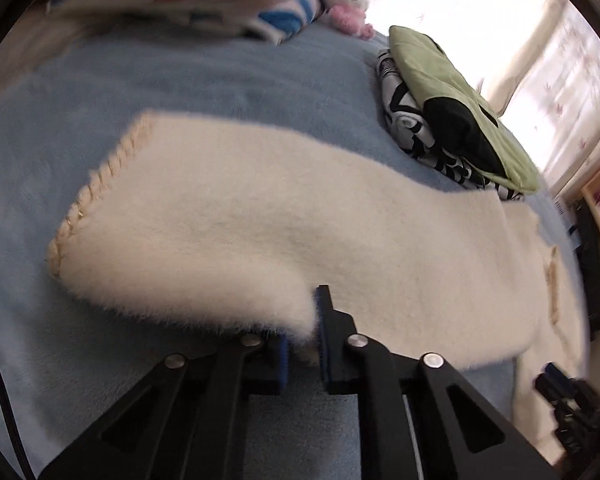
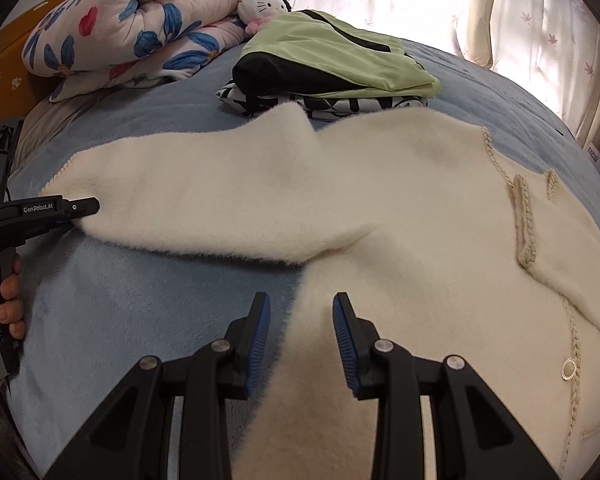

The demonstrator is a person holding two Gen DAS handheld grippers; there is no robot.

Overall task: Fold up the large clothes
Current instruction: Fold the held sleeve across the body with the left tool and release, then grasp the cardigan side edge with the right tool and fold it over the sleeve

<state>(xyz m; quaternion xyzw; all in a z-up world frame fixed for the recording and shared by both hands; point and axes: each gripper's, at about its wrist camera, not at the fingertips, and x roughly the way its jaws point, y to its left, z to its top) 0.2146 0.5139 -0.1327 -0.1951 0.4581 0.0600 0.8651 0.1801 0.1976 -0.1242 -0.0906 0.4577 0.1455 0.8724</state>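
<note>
A fluffy cream-white cardigan [image 2: 380, 208] with braided beige trim lies spread on a bed covered by a light-blue fleece blanket [image 2: 140, 292]. One sleeve [image 1: 220, 220] extends flat to the left, its stitched cuff [image 1: 76, 216] resting on the blanket.

Left gripper [image 1: 302, 344] — closed on the lower edge of that sleeve, fleece pinched between its blue pads. The right wrist view confirms it at the cuff end, with the person's hand [image 2: 8, 300] around the handle.

Right gripper [image 2: 300, 344] — jaws part open over the cardigan's body near the underarm; fabric lies between the pads [image 2: 260, 344], but they do not press on it.

Behind the cardigan: a folded stack of garments, pale green and black on top [image 2: 340, 60], black-and-white print beneath. Further back, a rolled floral quilt [image 2: 140, 28] and a small white plush toy [image 2: 262, 6].
</note>
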